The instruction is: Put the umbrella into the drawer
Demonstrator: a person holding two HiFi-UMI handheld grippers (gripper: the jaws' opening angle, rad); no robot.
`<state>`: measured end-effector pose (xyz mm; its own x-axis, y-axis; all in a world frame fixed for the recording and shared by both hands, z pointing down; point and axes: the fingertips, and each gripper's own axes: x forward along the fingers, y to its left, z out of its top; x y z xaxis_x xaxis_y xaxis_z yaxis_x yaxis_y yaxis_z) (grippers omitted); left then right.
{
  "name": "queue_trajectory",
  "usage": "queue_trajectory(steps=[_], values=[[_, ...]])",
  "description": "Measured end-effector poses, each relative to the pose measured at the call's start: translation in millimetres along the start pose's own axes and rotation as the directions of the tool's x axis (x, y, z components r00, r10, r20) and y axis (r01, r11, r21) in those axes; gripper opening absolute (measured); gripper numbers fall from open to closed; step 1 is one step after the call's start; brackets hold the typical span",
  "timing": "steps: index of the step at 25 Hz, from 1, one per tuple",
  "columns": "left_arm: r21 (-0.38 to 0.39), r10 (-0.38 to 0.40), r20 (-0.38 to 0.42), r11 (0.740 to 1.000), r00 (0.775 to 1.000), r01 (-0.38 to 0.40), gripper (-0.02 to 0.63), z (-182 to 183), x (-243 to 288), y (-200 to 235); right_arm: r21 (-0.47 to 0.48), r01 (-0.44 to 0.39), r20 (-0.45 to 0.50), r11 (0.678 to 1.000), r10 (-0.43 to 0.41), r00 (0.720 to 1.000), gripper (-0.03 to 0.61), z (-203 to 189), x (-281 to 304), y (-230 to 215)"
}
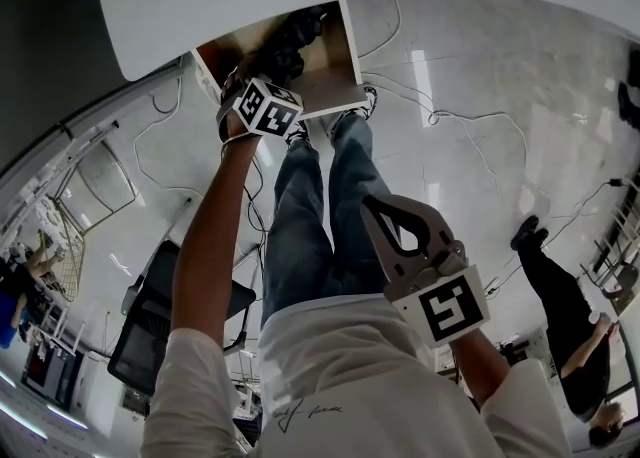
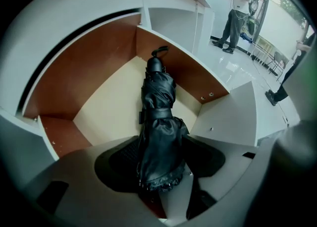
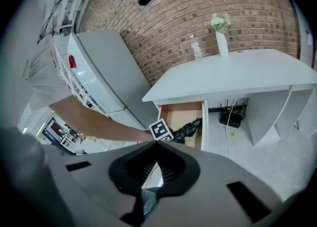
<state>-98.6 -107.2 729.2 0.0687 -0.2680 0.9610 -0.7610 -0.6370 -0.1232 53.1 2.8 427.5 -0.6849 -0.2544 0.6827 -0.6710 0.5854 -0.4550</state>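
Only the left gripper view looks straight into the open drawer (image 2: 99, 107). There the left tongs (image 2: 161, 174) pinch the folded black umbrella (image 2: 158, 117) by its canopy end, its long axis running inside the drawer, handle toward the drawer's back wall. From outside the drawer, the right gripper view shows it under the white surface (image 3: 237, 72), with the right tongs (image 3: 148, 191) pressed together on nothing.

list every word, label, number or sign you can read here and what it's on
Nothing can be read in any view.
White shirt: dark handwritten scrawl, too small to read.
Bottle: label too small to read.
Left marker cube, right marker cube: black-and-white squares only, no letters.
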Motion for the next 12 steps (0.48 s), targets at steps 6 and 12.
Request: queue_trajectory(steps=[6, 12], values=[[-0.071, 0.004, 0.086, 0.997, 0.996, 0.002, 0.229, 3.4, -37.7, -0.3, -0.021, 0.013, 0.029, 1.0, -0.013, 1.0, 0.015, 13.4, -4.6, 7.3], [-0.163, 0.006, 0.183, 0.986, 0.983, 0.024, 0.196, 9.9, -83.2, -2.4, -0.051, 0.055, 0.087, 0.997, -0.051, 0.995, 0.015, 39.5, -11.0, 7.9]])
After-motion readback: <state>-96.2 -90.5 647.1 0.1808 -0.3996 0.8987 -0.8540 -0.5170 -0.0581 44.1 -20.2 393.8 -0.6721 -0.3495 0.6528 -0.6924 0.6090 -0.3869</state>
